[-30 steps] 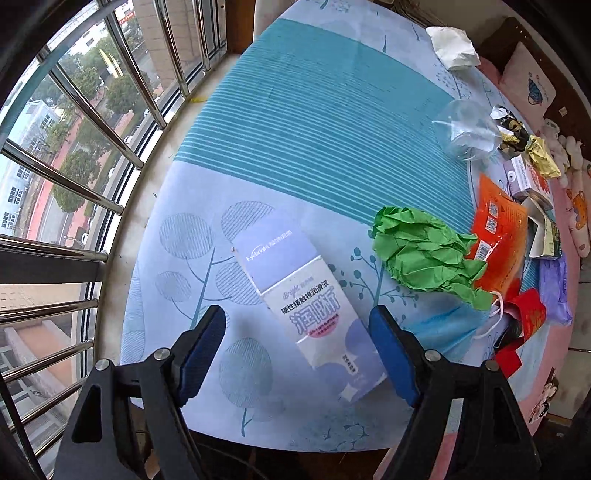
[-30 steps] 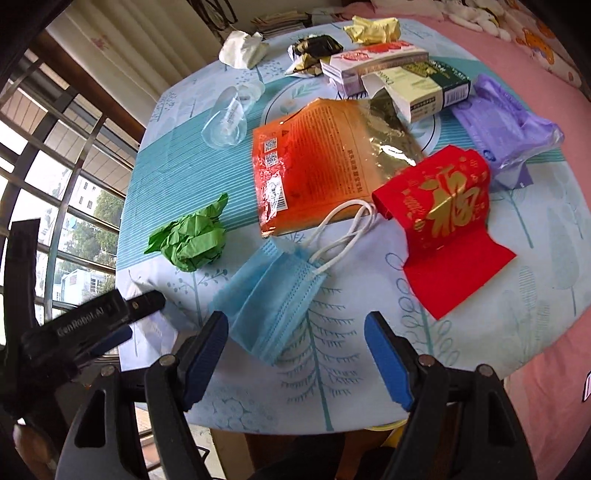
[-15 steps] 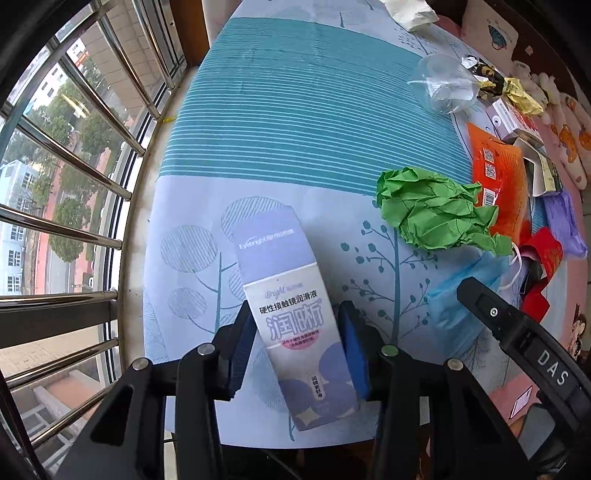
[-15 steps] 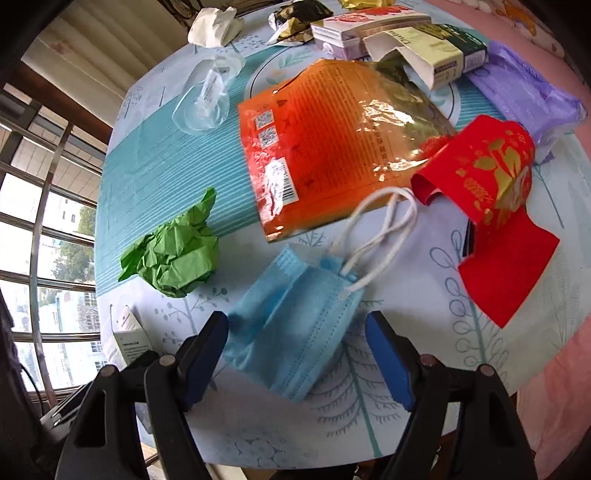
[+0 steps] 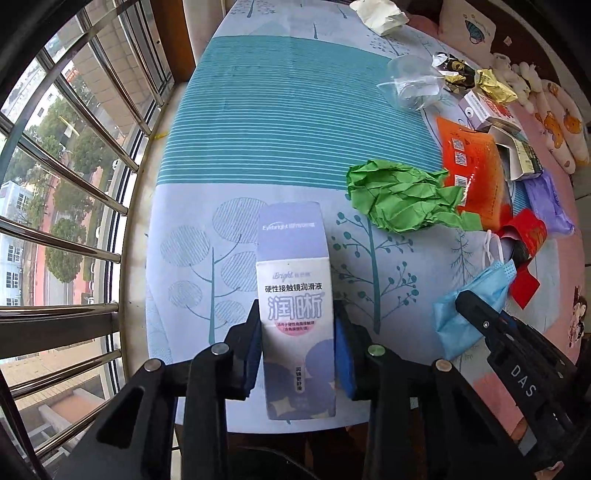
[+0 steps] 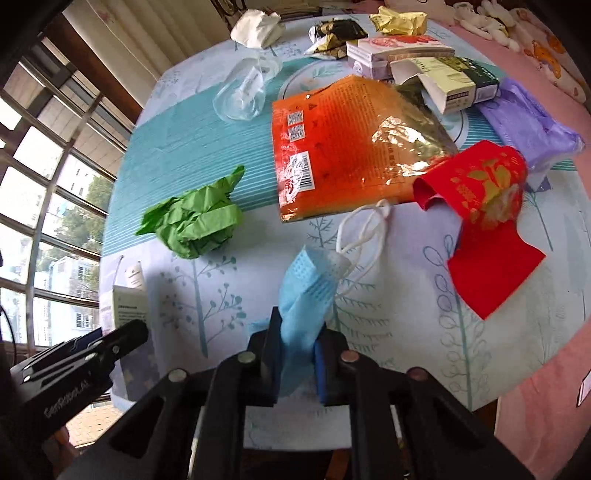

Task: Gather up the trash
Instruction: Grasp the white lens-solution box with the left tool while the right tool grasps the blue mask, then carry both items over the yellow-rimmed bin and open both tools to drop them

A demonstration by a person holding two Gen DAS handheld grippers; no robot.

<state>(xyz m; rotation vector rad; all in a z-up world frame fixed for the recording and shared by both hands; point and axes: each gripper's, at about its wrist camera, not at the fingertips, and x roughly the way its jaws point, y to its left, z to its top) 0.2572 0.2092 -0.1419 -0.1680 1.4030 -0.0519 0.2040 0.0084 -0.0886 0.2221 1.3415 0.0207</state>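
A purple and white carton [image 5: 291, 251] stands between the blue pads of my left gripper [image 5: 296, 319], near the table's front edge. The jaws are closing and the pads press on its sides. My right gripper [image 6: 298, 332] is shut on a blue face mask [image 6: 310, 280], which is bunched up between the pads with its white ear loops [image 6: 364, 229] trailing on the cloth. Loose on the table lie crumpled green paper [image 6: 192, 221], an orange foil bag [image 6: 351, 147], a red envelope [image 6: 487, 192] and a clear plastic cup [image 6: 243, 92].
Further back lie small cartons [image 6: 436, 70], a purple packet [image 6: 528, 122], foil wrappers [image 6: 336, 37] and a white tissue [image 6: 258, 29]. The patterned tablecloth [image 5: 280, 110] covers a round table. Window bars [image 5: 74, 184] stand along its left side, and pink bedding [image 6: 554, 369] lies on the right.
My left jaws closed from wide open onto the carton, which now points straight ahead. My right jaws snapped shut on the mask, which bunched up from lying flat.
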